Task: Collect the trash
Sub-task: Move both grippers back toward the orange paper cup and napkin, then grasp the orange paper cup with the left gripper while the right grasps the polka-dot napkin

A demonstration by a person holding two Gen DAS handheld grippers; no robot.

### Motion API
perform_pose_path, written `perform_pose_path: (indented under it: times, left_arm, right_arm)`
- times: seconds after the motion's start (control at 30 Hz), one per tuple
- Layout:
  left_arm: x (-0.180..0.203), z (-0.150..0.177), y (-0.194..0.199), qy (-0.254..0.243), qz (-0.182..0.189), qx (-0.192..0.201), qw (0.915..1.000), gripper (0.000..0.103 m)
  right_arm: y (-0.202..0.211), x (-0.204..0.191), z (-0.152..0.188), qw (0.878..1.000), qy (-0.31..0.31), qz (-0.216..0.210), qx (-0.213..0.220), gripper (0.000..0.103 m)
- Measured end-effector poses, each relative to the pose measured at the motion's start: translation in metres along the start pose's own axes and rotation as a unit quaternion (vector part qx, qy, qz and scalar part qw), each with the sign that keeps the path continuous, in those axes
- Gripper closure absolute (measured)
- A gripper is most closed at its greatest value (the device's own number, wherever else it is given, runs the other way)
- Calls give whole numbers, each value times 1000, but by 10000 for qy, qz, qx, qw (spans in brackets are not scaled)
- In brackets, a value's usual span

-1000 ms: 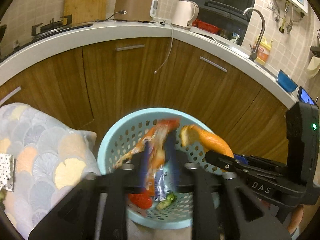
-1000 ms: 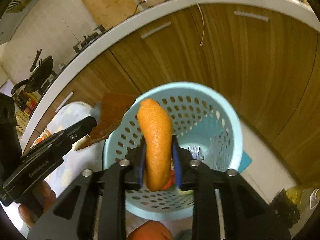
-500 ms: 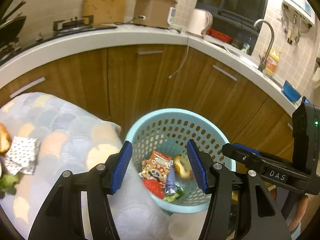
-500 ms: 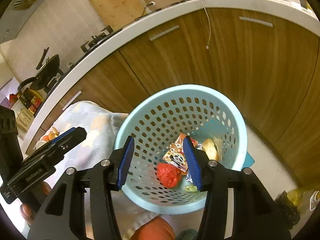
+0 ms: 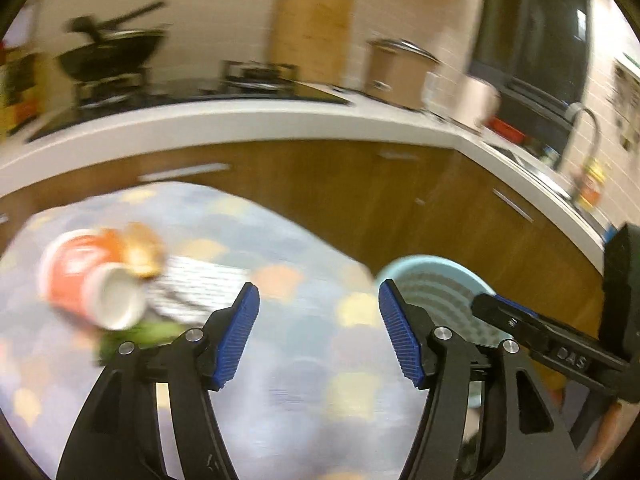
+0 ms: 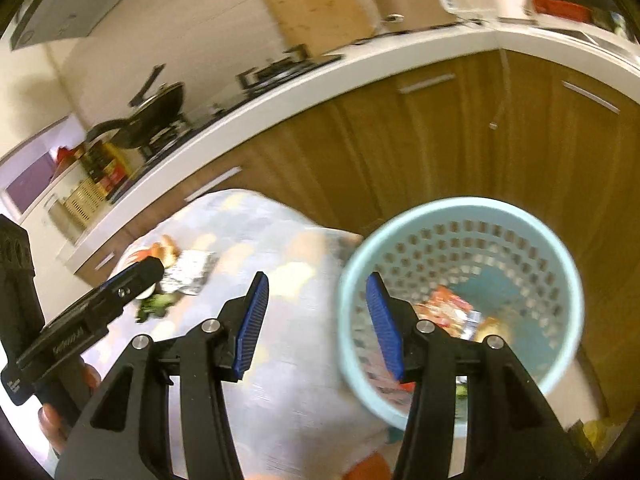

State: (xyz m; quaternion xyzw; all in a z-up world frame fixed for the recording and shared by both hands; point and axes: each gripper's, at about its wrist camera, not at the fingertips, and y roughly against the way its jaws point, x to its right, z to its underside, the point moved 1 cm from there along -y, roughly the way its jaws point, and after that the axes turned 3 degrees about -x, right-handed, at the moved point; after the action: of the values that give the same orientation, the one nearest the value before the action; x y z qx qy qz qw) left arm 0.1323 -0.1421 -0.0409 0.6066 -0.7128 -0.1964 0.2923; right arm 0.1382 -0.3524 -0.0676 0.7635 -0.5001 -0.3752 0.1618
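Note:
A light blue perforated bin stands on the floor by the table, with a snack wrapper and an orange peel inside; its rim shows in the left wrist view. My left gripper is open and empty above the patterned tablecloth. My right gripper is open and empty over the table edge beside the bin. On the table lie a tipped red paper cup, a peel piece, a patterned wrapper and green scraps.
Wooden cabinets under a white counter curve behind the table. A wok, cutting board and rice cooker stand on the counter. A sink tap is at the right.
Both grippers opened and dropped the snack wrapper and the orange peel into the bin, then swung left toward the table. The cup and scraps came into view.

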Motion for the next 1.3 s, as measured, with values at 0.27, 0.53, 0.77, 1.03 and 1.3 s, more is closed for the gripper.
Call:
perform_pose_path:
  times: [0.27,0.53,0.77,1.03,1.3]
  left_arm:
    - [-90,-2,31,472,-1316,337,9896,36]
    - [-116,4,3,327,-1558,-60,9872,35]
    - [-135,12,3,214,-1851,-126,9824,35]
    - [-197,27,44,731,-2018,-76,9767,37]
    - [-217,42,66,1003,-823,-23,9915,32]
  right_arm:
    - [-60,-80,9,9987,457,-193,-108,56]
    - [-98,-115,27,9962,783,-86,-374,56]
    - [-98,-114,29,9965,767,-40,-322,56]
    - [-100,-127,33,9935,1092,137,-300,56]
    - [-101,-119,31,9952,906,88,-371,56]
